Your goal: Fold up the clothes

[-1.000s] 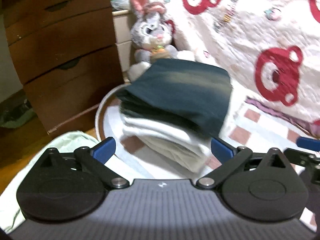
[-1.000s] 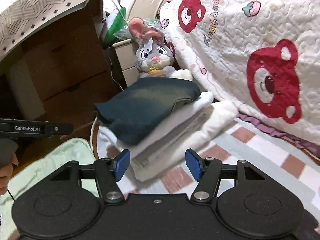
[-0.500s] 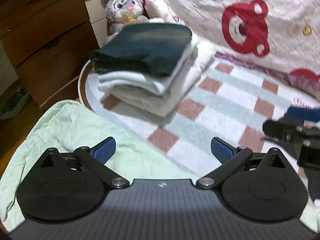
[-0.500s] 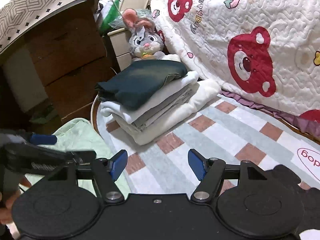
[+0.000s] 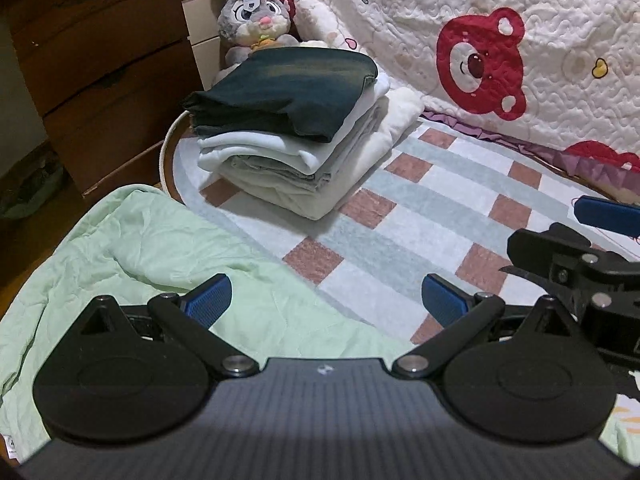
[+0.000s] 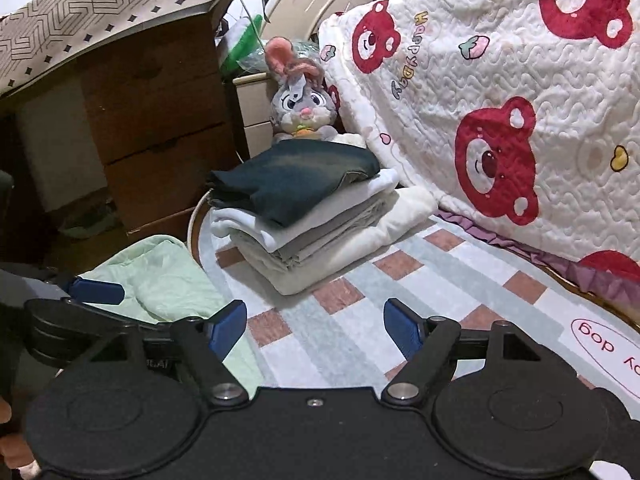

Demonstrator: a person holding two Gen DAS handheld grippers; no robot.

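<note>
A stack of folded clothes [image 5: 304, 148] sits at the far left of the checked mat [image 5: 432, 208]; a dark teal garment [image 5: 288, 88] lies on top of white and grey ones. The stack also shows in the right wrist view [image 6: 316, 220]. A crumpled pale green garment [image 5: 132, 248] lies unfolded near the front left, also seen in the right wrist view [image 6: 160, 276]. My left gripper [image 5: 326, 300] is open and empty above the green garment's edge. My right gripper [image 6: 316, 326] is open and empty over the mat, to the right of the left one.
A plush rabbit [image 5: 256, 12] sits behind the stack. A brown wooden dresser [image 5: 100, 64] stands at the left. A white quilt with red bears [image 5: 500, 52] hangs along the back right. The right gripper's side shows at the right edge [image 5: 592, 248].
Both grippers have pulled back from the stack toward the near side of the mat. The stack looks smaller and the green garment now fills the lower left.
</note>
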